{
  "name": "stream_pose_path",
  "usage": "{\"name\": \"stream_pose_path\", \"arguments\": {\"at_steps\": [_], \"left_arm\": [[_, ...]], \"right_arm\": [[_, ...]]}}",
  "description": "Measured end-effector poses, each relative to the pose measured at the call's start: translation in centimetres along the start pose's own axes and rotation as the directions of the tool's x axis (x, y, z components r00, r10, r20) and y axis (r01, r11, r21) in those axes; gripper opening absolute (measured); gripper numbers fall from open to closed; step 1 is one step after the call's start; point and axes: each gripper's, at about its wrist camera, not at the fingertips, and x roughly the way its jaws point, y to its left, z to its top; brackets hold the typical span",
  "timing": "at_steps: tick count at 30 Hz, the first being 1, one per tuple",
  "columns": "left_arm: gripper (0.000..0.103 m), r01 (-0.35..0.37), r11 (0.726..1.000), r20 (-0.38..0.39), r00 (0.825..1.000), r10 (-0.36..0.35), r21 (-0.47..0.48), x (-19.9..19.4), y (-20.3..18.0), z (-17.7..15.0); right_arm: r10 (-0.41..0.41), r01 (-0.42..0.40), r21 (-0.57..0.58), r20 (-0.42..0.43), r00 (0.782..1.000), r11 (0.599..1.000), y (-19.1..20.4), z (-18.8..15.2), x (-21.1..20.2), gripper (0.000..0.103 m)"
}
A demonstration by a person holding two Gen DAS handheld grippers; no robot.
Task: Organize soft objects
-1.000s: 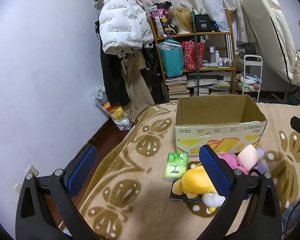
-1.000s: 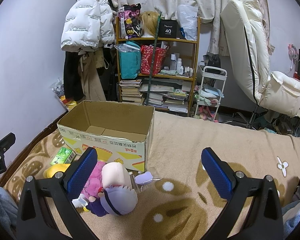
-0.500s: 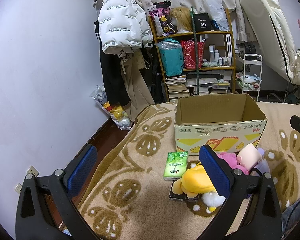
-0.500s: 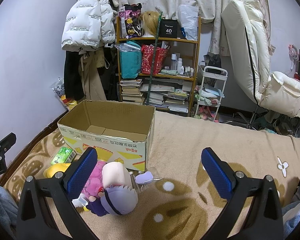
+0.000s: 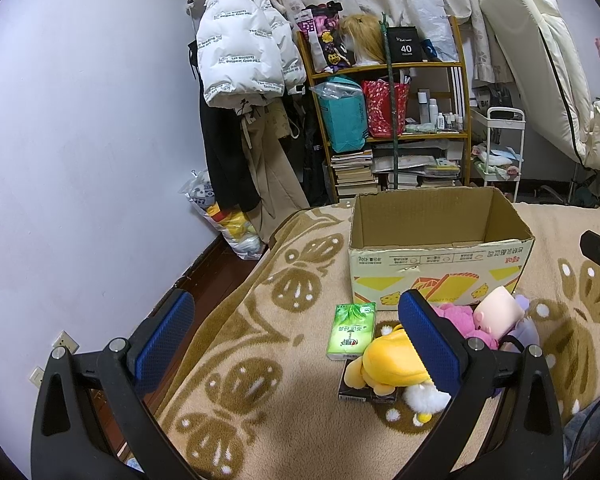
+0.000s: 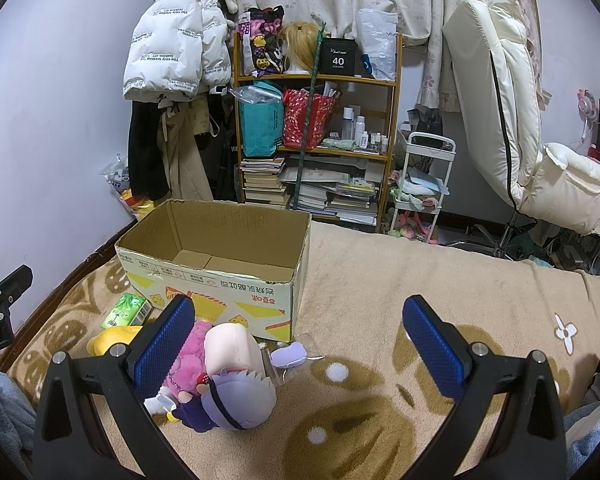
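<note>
An open, empty cardboard box [image 5: 440, 272] [image 6: 220, 280] stands on a beige patterned blanket [image 5: 260, 340]. In front of it lies a heap of soft toys: a yellow plush [image 5: 384, 364] [image 6: 108, 338], a pink plush [image 5: 458, 316] [image 6: 190, 356], a pale pink cushion-like toy [image 5: 498, 308] [image 6: 230, 346] and a purple-haired doll [image 6: 236, 404]. A green tissue pack [image 5: 350, 330] [image 6: 126, 310] lies beside them. My left gripper [image 5: 296, 336] is open above the blanket, left of the heap. My right gripper [image 6: 300, 348] is open, its left finger over the toys.
A dark flat box [image 5: 360, 392] lies under the yellow plush. A small lilac item in clear wrap [image 6: 290, 354] sits by the box corner. Behind the bed stand a wooden shelf [image 6: 316, 148], hanging coats [image 6: 172, 60], a white cart [image 6: 420, 184] and a cream recliner [image 6: 508, 120].
</note>
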Motion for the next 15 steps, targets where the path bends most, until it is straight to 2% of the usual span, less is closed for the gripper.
{"name": "stream_pose_path", "arguments": {"at_steps": [15], "left_arm": [[0.101, 0.002, 1.0, -0.005, 1.0, -0.002, 0.006, 0.43, -0.53, -0.81]], "right_arm": [[0.0, 0.0, 0.0, -0.003, 1.0, 1.0, -0.06, 0.0, 0.02, 0.103]]}}
